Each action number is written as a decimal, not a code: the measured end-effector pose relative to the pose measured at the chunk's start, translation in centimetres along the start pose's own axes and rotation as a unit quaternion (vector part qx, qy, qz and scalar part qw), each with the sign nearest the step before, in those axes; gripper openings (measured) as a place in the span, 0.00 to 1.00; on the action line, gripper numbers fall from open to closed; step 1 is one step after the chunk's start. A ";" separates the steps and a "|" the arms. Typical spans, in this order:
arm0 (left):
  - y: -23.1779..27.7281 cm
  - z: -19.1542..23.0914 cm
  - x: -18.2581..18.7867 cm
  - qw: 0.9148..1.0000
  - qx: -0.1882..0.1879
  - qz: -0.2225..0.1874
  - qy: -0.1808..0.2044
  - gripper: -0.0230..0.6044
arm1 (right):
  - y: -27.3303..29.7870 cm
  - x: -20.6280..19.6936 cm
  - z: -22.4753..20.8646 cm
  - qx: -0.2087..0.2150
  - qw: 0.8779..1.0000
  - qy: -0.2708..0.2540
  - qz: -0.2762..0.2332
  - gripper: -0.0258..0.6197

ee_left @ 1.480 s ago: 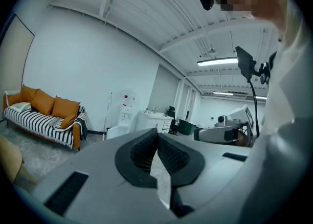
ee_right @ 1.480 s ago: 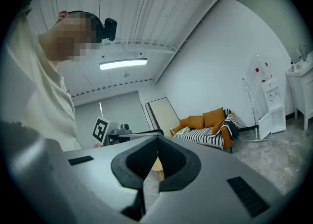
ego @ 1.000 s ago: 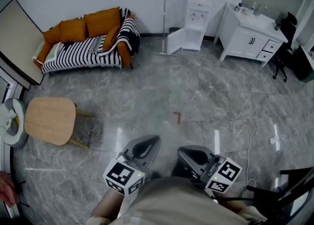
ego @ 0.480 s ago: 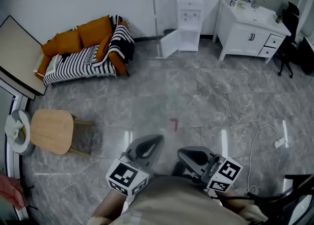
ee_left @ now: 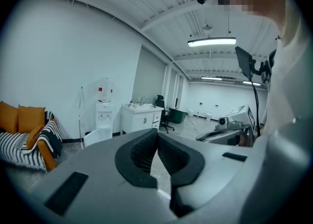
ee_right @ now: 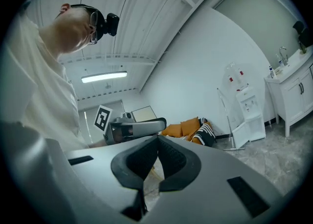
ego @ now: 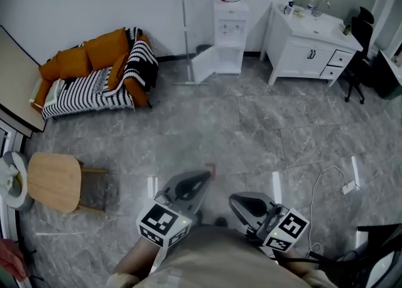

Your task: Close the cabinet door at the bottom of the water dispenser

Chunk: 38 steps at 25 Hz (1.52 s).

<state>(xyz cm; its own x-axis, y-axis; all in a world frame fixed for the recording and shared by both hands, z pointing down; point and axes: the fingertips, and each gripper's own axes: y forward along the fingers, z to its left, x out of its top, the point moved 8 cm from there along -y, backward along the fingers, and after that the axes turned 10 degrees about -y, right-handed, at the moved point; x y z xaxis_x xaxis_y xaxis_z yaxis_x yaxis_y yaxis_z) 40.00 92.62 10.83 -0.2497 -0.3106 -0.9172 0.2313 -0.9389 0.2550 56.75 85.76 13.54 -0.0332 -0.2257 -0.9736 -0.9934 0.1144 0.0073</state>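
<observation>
Far off, water dispenser, cabinet door (open)

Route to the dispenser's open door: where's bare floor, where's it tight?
Bare: grey floor straight ahead, between sofa and sink cabinet, up to the water dispenser. Tight: pole beside the open cabinet door; cable lower right; stool left.

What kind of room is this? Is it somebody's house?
Probably an office lounge, not a house: an orange sofa, a water dispenser with its bottom door open, and a white sink cabinet.
</observation>
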 end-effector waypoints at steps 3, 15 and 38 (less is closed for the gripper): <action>0.9 3.0 0.9 1.000 -0.013 -0.011 -0.005 0.02 | 2.3 0.5 -1.6 -0.017 1.000 -0.010 0.009 0.05; -0.9 19.0 5.2 0.999 -0.029 -0.027 -0.019 0.02 | 18.3 3.1 -5.1 -0.021 0.997 -0.063 0.048 0.05; 8.8 25.1 8.8 0.999 0.013 0.025 -0.044 0.02 | 23.9 6.2 -18.4 0.031 0.998 -0.051 0.038 0.05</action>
<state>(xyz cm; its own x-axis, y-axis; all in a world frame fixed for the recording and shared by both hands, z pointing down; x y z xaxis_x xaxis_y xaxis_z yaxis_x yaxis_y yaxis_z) 16.25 77.89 12.66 -0.3207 -0.3679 -0.8728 0.2215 -0.9251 0.3085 30.74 69.28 11.87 -0.0941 -0.1155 -0.9888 -0.9797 0.1873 0.0714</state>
